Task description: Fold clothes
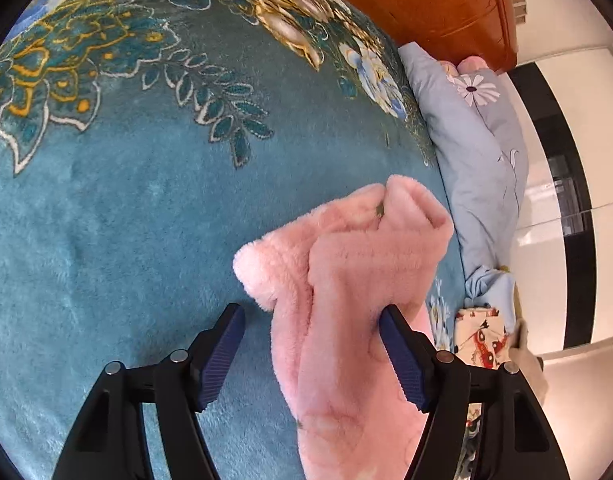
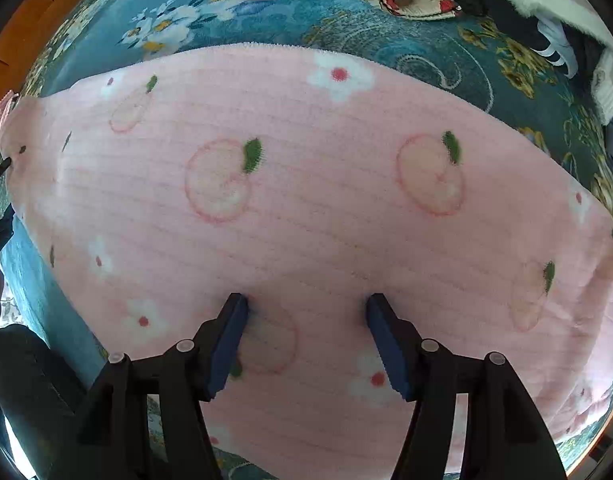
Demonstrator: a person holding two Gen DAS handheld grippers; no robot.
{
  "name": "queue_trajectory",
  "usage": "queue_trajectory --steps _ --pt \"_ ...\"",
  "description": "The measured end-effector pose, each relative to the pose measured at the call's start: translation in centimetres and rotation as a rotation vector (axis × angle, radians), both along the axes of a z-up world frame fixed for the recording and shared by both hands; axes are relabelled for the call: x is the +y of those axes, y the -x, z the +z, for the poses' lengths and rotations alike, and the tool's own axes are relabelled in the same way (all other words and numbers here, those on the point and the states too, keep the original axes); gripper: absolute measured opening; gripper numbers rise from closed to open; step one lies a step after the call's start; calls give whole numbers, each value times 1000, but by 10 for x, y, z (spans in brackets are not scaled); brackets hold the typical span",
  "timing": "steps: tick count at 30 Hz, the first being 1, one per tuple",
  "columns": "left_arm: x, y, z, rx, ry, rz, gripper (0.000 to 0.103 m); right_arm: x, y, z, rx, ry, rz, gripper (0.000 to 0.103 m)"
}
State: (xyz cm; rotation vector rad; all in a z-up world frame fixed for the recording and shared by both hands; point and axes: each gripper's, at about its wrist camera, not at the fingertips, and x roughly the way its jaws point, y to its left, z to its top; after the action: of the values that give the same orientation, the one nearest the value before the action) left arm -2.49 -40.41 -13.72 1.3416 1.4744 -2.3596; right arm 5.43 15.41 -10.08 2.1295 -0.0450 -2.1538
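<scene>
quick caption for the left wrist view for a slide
Open left gripper over a bunched pink fleece garment on a teal floral blanket.

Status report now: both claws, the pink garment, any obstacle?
Left claw open, pink garment against one pad only. Right claw open, tips pressing the garment flat on the blanket. Nothing in the way.

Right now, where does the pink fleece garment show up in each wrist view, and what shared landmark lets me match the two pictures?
Left wrist: the pink fleece garment is a bunched fold at lower centre-right, between the open jaws of the left gripper.
Right wrist: it lies spread flat across most of the frame, under the open right gripper.
Shared landmark: the teal floral blanket beneath it.
</scene>
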Motion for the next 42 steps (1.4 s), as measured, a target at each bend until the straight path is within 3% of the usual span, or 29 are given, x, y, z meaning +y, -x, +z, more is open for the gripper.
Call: queue_trajectory --steps 1,2,3,8,12,16,19,22,25,29,32,34,37,40,41,42 --pt "-4 -1 -1 10 -16 29 63 2 0 0 1 4 -4 64" --pt "-6 -3 -2 2 -7 50 28 3 0 0 3 7 -7 64" --pt "-10 -6 -3 -9 2 75 14 3 0 0 4 8 -10 64" --pt "-21 -22 -19 -51 -6 180 14 1 0 -1 6 6 -8 64" --pt "-13 -13 -2 -71 94 129 13 -3 3 -3 8 17 -14 64" --pt "21 -10 64 81 249 15 13 -3 1 -4 21 28 -23 64" --pt "79 -11 123 229 384 -140 13 -4 -1 -5 35 39 -38 64" --pt "148 -22 155 338 449 -315 13 0 -1 -4 50 63 -69 64" --pt "216 -43 155 366 450 -484 13 8 -4 1 77 133 -125 64" --pt "293 -71 130 305 451 -671 13 -1 -46 16 153 180 -178 64" --pt "328 -87 116 265 401 -780 13 23 -35 18 200 162 -225 64" --pt "354 -105 117 271 487 -858 13 47 -33 18 205 167 -282 64" --pt "373 -112 107 228 546 -934 14 76 -43 24 200 190 -362 64" --pt "369 -113 95 167 512 -930 17 86 -50 26 200 223 -404 64" --pt "366 -112 93 151 486 -926 23 84 -46 24 202 237 -416 64" --pt "363 -113 93 134 438 -921 34 79 -41 21 205 249 -425 64"
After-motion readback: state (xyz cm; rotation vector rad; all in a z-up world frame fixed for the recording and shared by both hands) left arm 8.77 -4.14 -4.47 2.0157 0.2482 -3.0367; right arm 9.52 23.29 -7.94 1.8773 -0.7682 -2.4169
